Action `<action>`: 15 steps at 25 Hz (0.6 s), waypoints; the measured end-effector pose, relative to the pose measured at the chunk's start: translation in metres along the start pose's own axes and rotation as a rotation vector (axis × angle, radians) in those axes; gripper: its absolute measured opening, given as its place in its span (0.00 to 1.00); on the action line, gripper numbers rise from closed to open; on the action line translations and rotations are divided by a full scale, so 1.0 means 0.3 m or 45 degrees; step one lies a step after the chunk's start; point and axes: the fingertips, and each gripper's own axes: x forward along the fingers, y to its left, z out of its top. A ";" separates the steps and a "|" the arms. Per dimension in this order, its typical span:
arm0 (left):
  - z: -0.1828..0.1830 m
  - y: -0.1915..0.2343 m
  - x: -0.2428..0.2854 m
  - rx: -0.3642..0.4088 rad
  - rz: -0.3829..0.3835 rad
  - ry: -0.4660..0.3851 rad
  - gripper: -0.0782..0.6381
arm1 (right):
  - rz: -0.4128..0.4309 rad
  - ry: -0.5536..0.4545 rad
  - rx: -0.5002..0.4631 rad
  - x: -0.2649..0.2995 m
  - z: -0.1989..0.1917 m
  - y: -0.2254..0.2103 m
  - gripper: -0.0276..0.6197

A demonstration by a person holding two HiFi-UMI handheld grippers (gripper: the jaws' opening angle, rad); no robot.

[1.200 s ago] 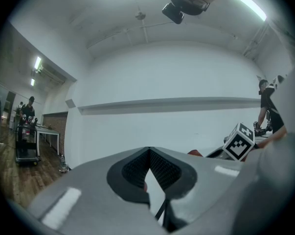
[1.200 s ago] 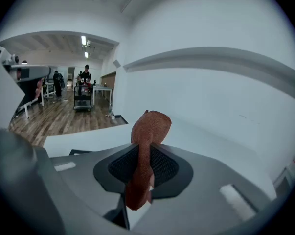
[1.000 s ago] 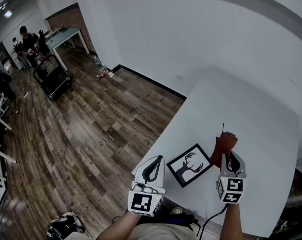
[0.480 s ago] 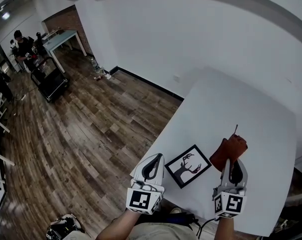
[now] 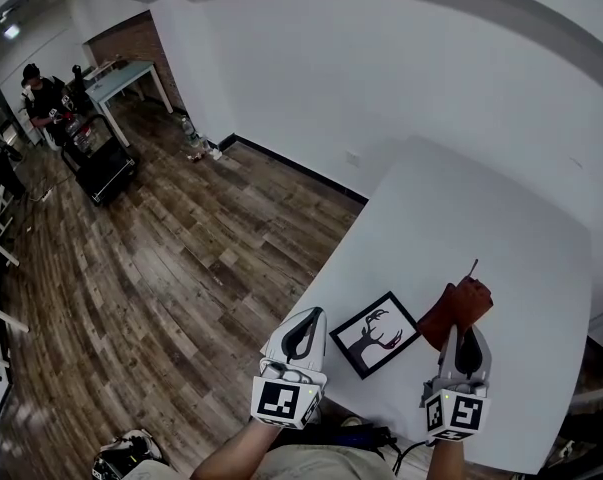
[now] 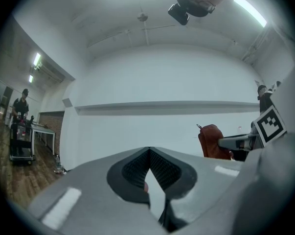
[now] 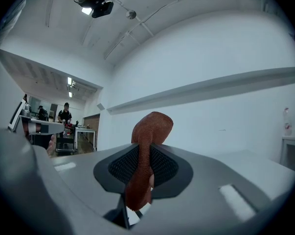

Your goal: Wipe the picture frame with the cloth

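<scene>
Left gripper [image 5: 311,314] clenched on nothing, right gripper [image 5: 467,332] grasping a rust-red fabric cloth [image 5: 459,304].
Between them the black rectangular picture frame [image 5: 378,331] with a deer drawing lies flat near the edge of the white table [image 5: 481,208]; the cloth is just beside its right corner.

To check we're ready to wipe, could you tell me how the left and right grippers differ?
The right gripper is shut on the cloth; the left gripper is shut on nothing. The right is right of the frame; the left is left of it. Both point away from the person.
</scene>
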 end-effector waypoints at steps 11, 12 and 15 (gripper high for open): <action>0.014 0.000 0.004 0.005 -0.014 0.000 0.11 | -0.017 -0.004 -0.012 0.000 0.005 0.005 0.18; 0.020 0.000 0.005 0.004 -0.013 -0.009 0.11 | -0.017 -0.004 -0.012 0.000 0.007 0.006 0.18; 0.021 -0.005 0.009 0.003 -0.013 -0.012 0.11 | -0.017 0.000 -0.017 0.002 0.004 0.002 0.18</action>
